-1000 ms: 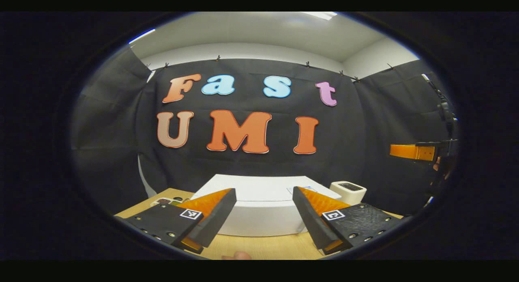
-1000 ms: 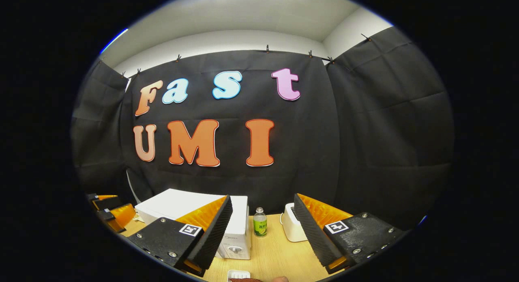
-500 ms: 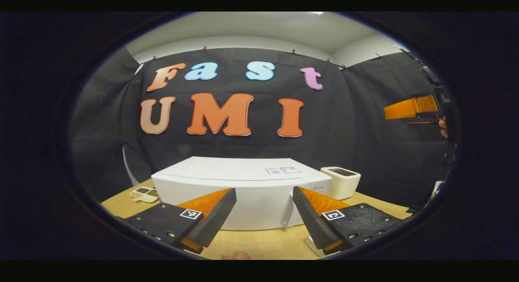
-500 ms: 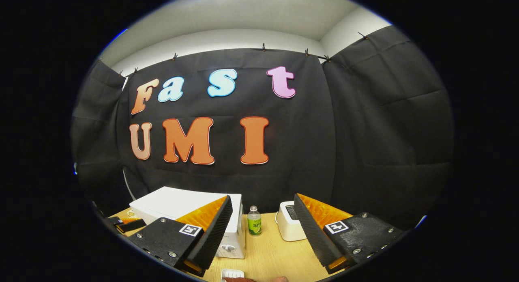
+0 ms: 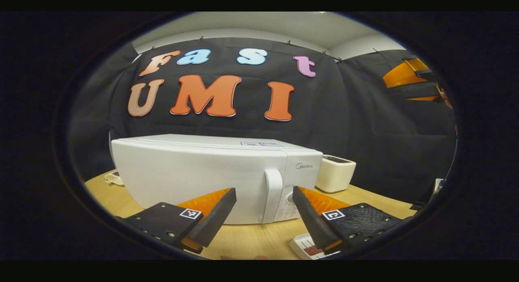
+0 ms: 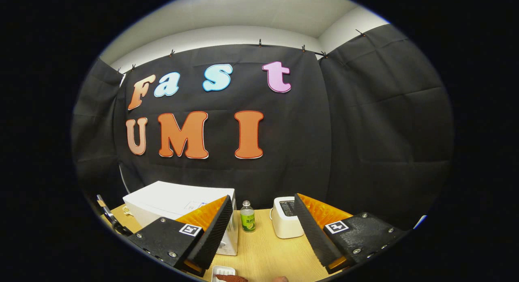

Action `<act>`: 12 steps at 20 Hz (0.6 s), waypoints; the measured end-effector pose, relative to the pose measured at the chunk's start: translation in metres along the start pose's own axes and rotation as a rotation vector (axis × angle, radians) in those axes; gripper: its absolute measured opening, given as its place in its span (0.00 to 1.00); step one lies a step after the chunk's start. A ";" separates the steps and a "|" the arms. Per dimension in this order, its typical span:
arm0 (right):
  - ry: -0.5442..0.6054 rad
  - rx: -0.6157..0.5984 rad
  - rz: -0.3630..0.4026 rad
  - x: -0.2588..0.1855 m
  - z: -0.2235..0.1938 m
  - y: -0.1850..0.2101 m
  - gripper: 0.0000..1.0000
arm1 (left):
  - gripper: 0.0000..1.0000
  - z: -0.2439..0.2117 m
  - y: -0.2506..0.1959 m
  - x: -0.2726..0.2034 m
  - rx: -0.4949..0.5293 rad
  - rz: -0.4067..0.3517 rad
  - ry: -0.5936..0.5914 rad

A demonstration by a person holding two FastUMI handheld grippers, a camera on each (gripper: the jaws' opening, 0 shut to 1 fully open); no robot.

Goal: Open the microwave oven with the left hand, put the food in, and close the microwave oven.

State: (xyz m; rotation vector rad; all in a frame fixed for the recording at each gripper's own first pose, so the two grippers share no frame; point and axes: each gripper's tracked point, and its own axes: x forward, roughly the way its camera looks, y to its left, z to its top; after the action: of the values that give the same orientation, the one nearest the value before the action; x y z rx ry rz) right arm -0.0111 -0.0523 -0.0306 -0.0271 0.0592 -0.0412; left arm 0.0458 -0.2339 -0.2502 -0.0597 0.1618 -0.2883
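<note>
- White microwave oven [image 5: 202,176], door closed, now sits larger and closer before the left hand-held gripper [image 5: 264,217] than a second ago; its fingers are spread apart, level with the door handle [image 5: 272,194].
- Right hand-held gripper [image 6: 263,227] also spread apart, holding nothing.
- Food tray [image 6: 224,272] lies on the wooden desk [image 6: 267,253], in front of the microwave.
- Green bottle [image 6: 247,217] and white toaster [image 6: 285,217] stand beside the oven.
- Black cloth walls the booth.

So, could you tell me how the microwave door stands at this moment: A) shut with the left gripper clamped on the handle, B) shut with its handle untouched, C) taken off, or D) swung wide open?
B: the microwave door sits flush, and the left gripper is open just short of the handle, not touching it.
</note>
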 end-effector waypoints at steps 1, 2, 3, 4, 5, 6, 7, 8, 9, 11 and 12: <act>0.001 -0.007 -0.001 0.000 -0.002 -0.003 0.95 | 0.94 -0.010 0.001 0.005 0.012 0.013 0.011; 0.001 -0.011 -0.002 0.001 -0.002 -0.005 0.95 | 0.94 -0.019 0.001 0.010 0.018 0.020 0.023; -0.001 -0.013 -0.002 0.000 -0.001 -0.007 0.95 | 0.95 -0.027 0.000 0.016 0.016 0.023 0.033; -0.004 -0.012 -0.002 0.001 -0.001 -0.009 0.95 | 0.92 -0.032 -0.001 0.018 0.007 0.022 0.035; -0.006 -0.009 -0.002 0.000 -0.001 -0.012 0.95 | 0.92 -0.034 -0.003 0.020 -0.006 0.022 0.028; -0.008 -0.006 -0.002 0.000 0.000 -0.015 0.95 | 0.92 -0.034 -0.005 0.024 -0.009 0.020 0.018; -0.009 -0.003 -0.005 0.000 -0.001 -0.019 0.95 | 0.89 -0.034 -0.005 0.028 0.002 0.029 0.009; -0.010 -0.001 -0.009 0.000 -0.001 -0.022 0.95 | 0.77 -0.034 -0.003 0.032 0.020 0.044 0.000; -0.012 0.001 -0.013 0.001 -0.002 -0.026 0.95 | 0.72 -0.034 -0.002 0.035 0.036 0.050 -0.002; -0.011 0.004 -0.022 0.002 -0.003 -0.032 0.95 | 0.48 -0.040 -0.009 0.043 0.037 0.035 0.007; -0.010 0.004 -0.024 0.002 -0.004 -0.034 0.95 | 0.41 -0.042 -0.013 0.043 0.036 0.037 0.009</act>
State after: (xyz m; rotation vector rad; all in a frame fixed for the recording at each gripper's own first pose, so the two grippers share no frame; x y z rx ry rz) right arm -0.0111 -0.0868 -0.0342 -0.0237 0.0491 -0.0652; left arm 0.0760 -0.2598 -0.2972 -0.0196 0.1663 -0.2542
